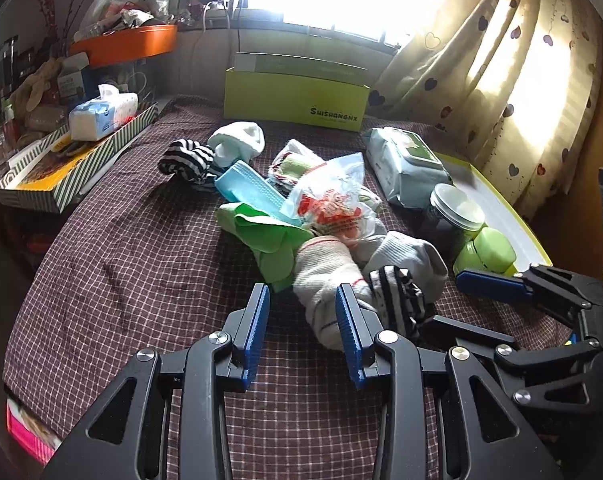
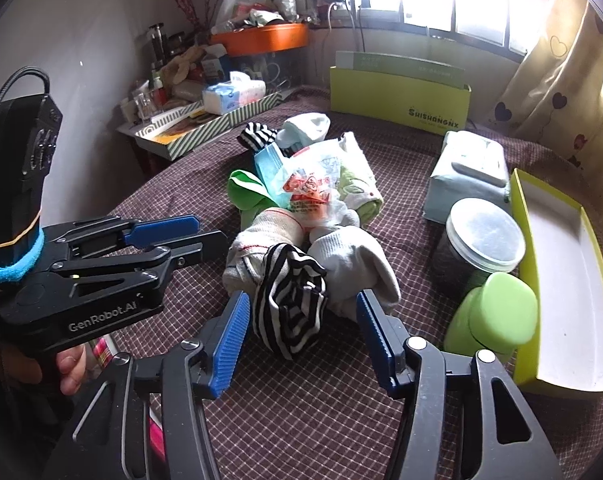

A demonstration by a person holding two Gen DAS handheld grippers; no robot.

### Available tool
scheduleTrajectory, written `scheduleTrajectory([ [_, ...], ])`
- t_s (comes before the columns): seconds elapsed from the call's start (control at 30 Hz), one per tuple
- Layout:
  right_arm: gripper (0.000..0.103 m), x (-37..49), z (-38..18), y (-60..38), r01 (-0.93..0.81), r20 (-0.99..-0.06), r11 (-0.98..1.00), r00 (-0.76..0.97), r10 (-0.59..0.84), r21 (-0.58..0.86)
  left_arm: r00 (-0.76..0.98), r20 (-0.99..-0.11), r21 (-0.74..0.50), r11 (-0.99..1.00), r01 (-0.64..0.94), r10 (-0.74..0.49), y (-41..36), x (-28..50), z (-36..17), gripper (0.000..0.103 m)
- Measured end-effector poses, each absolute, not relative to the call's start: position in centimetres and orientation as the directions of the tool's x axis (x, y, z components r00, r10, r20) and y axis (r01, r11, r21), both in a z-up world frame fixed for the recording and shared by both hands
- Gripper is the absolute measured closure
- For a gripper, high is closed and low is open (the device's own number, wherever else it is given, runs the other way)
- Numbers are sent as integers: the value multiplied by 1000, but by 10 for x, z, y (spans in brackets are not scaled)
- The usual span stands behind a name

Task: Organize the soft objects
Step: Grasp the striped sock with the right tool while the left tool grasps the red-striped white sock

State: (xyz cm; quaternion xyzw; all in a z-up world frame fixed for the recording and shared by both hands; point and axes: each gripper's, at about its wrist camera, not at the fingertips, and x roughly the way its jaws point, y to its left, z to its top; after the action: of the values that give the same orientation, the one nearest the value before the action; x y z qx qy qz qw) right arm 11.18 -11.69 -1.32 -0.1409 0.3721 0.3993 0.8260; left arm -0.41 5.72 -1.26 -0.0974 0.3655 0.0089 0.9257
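Note:
A heap of soft things lies mid-table on the checked cloth (image 1: pixel 133 264): a beige sock (image 1: pixel 325 276), a grey sock (image 1: pixel 409 258), a black-and-white striped sock (image 1: pixel 397 300), a green cloth (image 1: pixel 265 236), a blue mask (image 1: pixel 249 186), a printed plastic bag (image 1: pixel 333 196), a second striped sock (image 1: pixel 187 160) and a white sock (image 1: pixel 237 142). My left gripper (image 1: pixel 303 320) is open and empty, its right finger against the beige sock. My right gripper (image 2: pixel 301 322) is open, its jaws on either side of the striped sock (image 2: pixel 291 300).
A lime-green box (image 1: pixel 295 98) stands at the back. A wet-wipes pack (image 1: pixel 405 164), a lidded jar (image 1: pixel 457 208), a green container (image 1: pixel 489 252) and an open box lid (image 2: pixel 561 280) sit on the right. A striped tray (image 1: pixel 73 172) with a tissue pack is at the left.

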Motion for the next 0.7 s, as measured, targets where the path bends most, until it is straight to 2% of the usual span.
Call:
scheduleTrajectory([
  [0.17, 50, 120, -24, -106, -764, -747, 639, 371, 551, 92, 738, -672, -199, 975, -100, -61, 70, -6, -15, 67],
  [0.33, 63, 125, -37, -99, -765, -773, 633, 331, 541, 116, 737, -670, -228, 970, -84, -94, 75, -4, -18, 67],
  [0.4, 84, 127, -42, -99, -762, -781, 635, 317, 539, 129, 733, -669, -246, 967, -68, -119, 74, -2, -20, 67],
  [0.43, 87, 127, -42, -101, -760, -779, 635, 314, 542, 136, 732, -669, -254, 965, -60, -130, 73, -1, -20, 67],
  [0.7, 91, 119, -27, -127, -744, -735, 656, 371, 567, 130, 708, -667, -340, 940, -14, -231, 63, 13, -25, 67],
])
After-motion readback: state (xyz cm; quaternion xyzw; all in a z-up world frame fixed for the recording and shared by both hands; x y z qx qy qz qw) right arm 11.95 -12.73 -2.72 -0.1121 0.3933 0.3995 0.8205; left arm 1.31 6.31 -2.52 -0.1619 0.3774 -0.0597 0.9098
